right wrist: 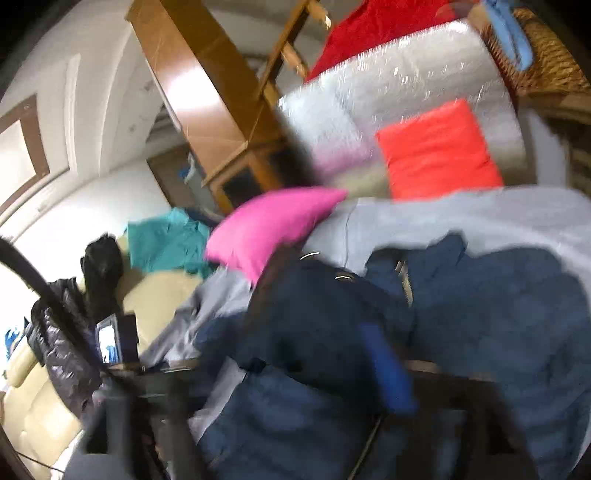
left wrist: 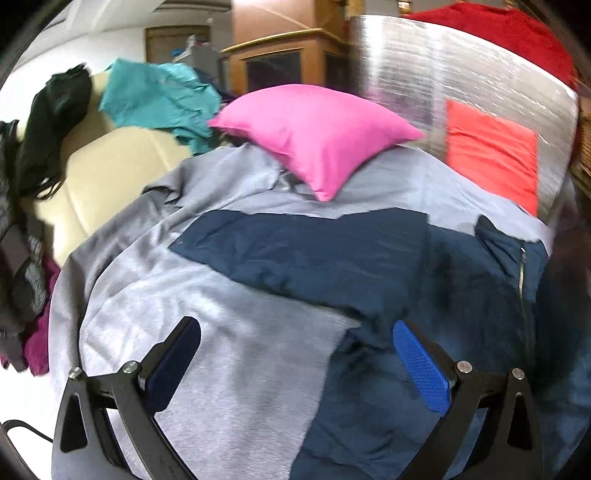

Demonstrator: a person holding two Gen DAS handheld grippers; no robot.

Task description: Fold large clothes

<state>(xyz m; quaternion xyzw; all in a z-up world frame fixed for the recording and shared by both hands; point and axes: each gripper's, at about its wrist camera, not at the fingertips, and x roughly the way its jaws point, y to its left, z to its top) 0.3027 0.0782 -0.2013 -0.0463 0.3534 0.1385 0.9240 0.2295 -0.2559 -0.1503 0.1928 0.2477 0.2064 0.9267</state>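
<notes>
A navy zip jacket (left wrist: 369,266) lies spread over a grey garment (left wrist: 207,339) on the sofa seat. My left gripper (left wrist: 299,363) hovers low over both; its blue pads (left wrist: 421,365) stand wide apart with nothing between them, so it is open. The right wrist view is smeared by motion. There the navy jacket (right wrist: 498,314) is bunched, with its zip showing. My right gripper (right wrist: 280,391) is tilted above it with one blue finger (right wrist: 388,369) clear and the other a dark blur. The jaws stand apart and no pad presses on cloth.
A pink pillow (left wrist: 317,133) and an orange pillow (left wrist: 491,155) rest against the silvery sofa back (left wrist: 424,74), a red cloth (left wrist: 509,33) on top. Teal (left wrist: 162,96) and black (left wrist: 51,122) clothes lie on a cream sofa (left wrist: 110,170). A wooden cabinet (right wrist: 207,92) stands behind.
</notes>
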